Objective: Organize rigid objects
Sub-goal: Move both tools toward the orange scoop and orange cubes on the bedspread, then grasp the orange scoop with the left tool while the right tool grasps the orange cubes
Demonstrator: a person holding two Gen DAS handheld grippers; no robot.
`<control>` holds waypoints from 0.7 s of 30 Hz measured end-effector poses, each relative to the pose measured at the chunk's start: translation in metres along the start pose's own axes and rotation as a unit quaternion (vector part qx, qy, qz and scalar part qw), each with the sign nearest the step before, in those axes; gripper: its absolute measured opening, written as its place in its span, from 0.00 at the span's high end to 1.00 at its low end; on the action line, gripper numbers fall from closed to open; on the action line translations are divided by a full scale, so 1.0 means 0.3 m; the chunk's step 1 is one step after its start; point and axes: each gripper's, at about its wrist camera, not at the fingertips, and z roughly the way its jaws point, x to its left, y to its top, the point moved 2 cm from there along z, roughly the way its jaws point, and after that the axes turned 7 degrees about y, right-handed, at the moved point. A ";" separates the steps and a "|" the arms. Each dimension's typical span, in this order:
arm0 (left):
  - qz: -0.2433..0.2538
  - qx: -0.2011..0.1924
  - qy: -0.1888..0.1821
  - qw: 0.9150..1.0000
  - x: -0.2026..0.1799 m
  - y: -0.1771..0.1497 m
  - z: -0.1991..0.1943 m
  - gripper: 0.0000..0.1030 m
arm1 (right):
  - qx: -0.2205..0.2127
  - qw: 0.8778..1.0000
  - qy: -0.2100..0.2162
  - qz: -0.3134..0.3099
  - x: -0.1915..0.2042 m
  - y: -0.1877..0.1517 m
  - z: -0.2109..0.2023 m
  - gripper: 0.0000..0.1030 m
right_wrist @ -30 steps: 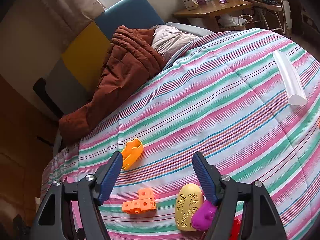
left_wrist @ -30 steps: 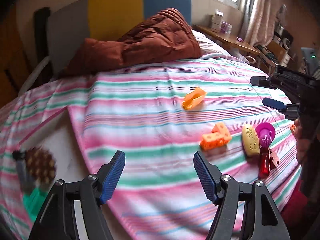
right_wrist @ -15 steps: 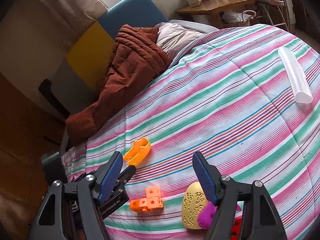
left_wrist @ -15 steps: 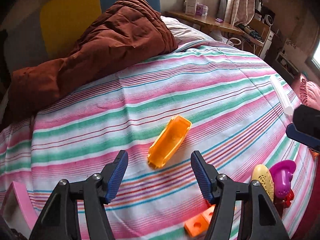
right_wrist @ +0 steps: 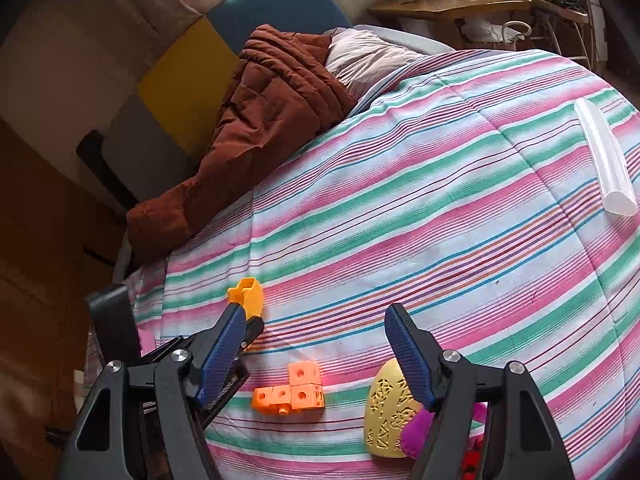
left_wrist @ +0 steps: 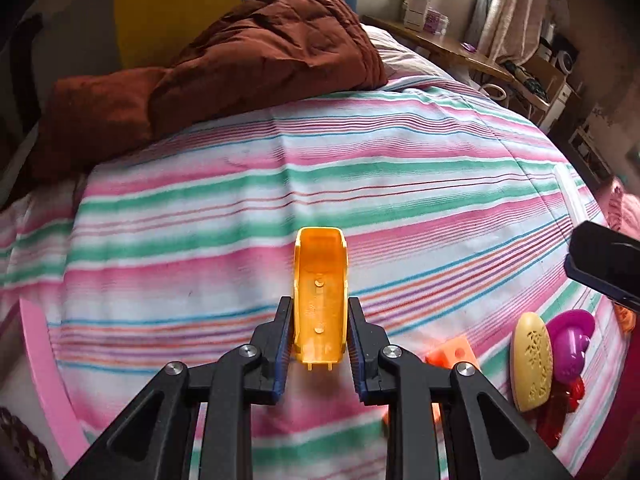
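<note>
Your left gripper [left_wrist: 320,332] has its jaws clenched on the orange shell [left_wrist: 320,296] on the bed [left_wrist: 400,184], right gripper [right_wrist: 316,344] released; it looks light, stiff, thin-walled, so squeeze its sidewalls gently.

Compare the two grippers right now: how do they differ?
The left gripper is closed on the orange scoop-shaped piece; the right gripper is open and holds nothing. The left sits low at the striped bedspread; the right hangs above the orange cube block. Both have blue pads.
</note>
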 end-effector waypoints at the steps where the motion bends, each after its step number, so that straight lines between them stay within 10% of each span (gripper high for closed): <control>1: -0.008 -0.001 0.005 1.000 0.021 -0.029 -0.028 0.75 | 0.009 1.000 0.000 -0.010 0.013 -0.008 0.013 0.29; 21: -0.105 -0.069 0.001 0.992 0.206 -0.429 -0.471 0.75 | 0.174 0.968 -0.059 -0.171 0.125 -0.202 0.268 0.21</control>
